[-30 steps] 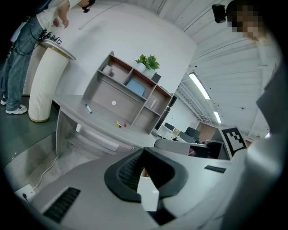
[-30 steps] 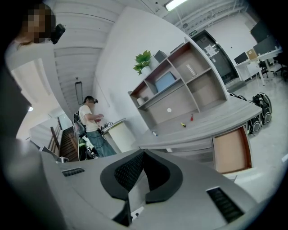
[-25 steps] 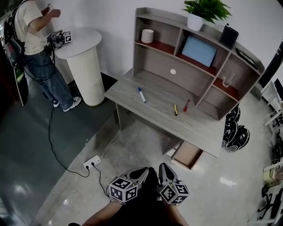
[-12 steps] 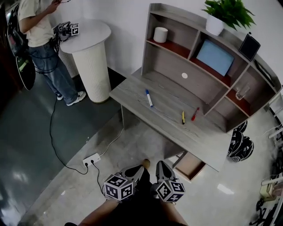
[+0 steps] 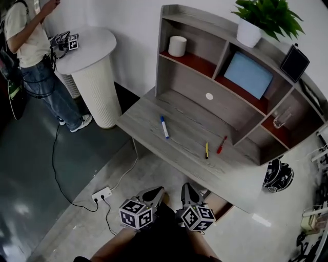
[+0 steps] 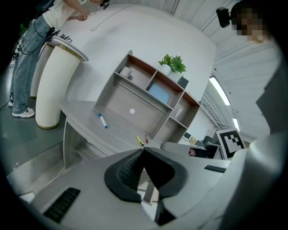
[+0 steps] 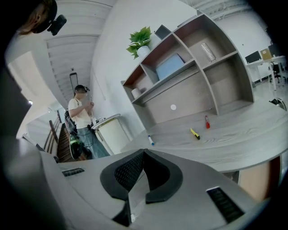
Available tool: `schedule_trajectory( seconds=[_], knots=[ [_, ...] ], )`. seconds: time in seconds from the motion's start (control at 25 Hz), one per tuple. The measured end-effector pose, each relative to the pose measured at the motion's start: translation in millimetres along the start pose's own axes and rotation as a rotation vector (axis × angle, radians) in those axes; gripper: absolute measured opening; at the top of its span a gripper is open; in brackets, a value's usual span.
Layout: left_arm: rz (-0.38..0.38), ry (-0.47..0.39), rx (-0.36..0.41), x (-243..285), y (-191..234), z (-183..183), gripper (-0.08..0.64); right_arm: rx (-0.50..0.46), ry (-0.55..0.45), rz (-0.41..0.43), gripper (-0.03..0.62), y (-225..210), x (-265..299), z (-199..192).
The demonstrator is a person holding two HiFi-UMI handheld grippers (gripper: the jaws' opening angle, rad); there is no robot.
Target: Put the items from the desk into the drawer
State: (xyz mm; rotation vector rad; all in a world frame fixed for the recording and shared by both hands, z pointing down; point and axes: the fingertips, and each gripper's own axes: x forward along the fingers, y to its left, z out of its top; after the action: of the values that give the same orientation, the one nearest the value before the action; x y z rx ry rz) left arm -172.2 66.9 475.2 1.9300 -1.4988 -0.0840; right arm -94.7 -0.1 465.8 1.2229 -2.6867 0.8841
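- Left gripper (image 6: 143, 152) and right gripper (image 7: 144, 153) are held closed, empty;
- blue marker (image 5: 164, 127), yellow pen (image 5: 206, 150) and red pen (image 5: 221, 145) are laid on the desk (image 5: 184, 137);
- the drawer (image 5: 224, 210) is seemingly opened.

Desk (image 5: 154, 120): pale grey wood grain, with red-brown shelf boards (image 5: 192, 62). On the desk, left to right: blue-and-white marker (image 5: 164, 127), yellow marker (image 5: 206, 150), red marker (image 5: 221, 145). On the shelves: white cylinder (image 5: 177, 46), light-blue panel (image 5: 248, 75), green plant (image 5: 270, 15) in a white pot (image 5: 248, 34), black tablet (image 5: 294, 63) far right. Pedestal table (image 5: 95, 77): white, ribbed. Left gripper (image 5: 155, 193) and right gripper (image 5: 187, 188): grey, with black ribbed pads (image 6: 123, 173) and black-and-white square markers on the cubes (image 5: 136, 215). Person (image 5: 31, 41): cream shirt, blue jeans. Floor (image 5: 61, 204): glossy light grey, darker grey-green at left.
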Motion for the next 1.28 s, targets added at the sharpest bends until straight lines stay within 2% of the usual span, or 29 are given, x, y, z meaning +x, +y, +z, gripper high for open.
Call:
schedule_trajectory(
  seconds=[0.16, 0.32, 0.6, 0.76, 0.88, 1.28],
  knots=[
    [0.010, -0.008, 0.002, 22, 10, 18, 0.014, -0.020, 0.007, -0.016, 0.020, -13, 28, 19],
    [0.035, -0.024, -0.010, 39, 26, 35, 0.014, -0.056, 0.018, 0.011, 0.021, -14, 56, 31],
    [0.066, -0.049, -0.004, 66, 50, 63, 0.014, -0.050, 0.020, 0.051, 0.021, -20, 102, 50],
    [0.088, -0.071, -0.029, 80, 66, 75, 0.014, -0.066, 0.028, 0.083, 0.021, -21, 125, 57],
    [0.109, -0.085, -0.036, 91, 76, 84, 0.014, -0.076, 0.041, 0.091, 0.021, -24, 139, 59],
    [0.138, -0.058, 0.033, 112, 98, 108, 0.014, -0.124, 0.151, 0.089, 0.027, -19, 173, 44]
  ],
)
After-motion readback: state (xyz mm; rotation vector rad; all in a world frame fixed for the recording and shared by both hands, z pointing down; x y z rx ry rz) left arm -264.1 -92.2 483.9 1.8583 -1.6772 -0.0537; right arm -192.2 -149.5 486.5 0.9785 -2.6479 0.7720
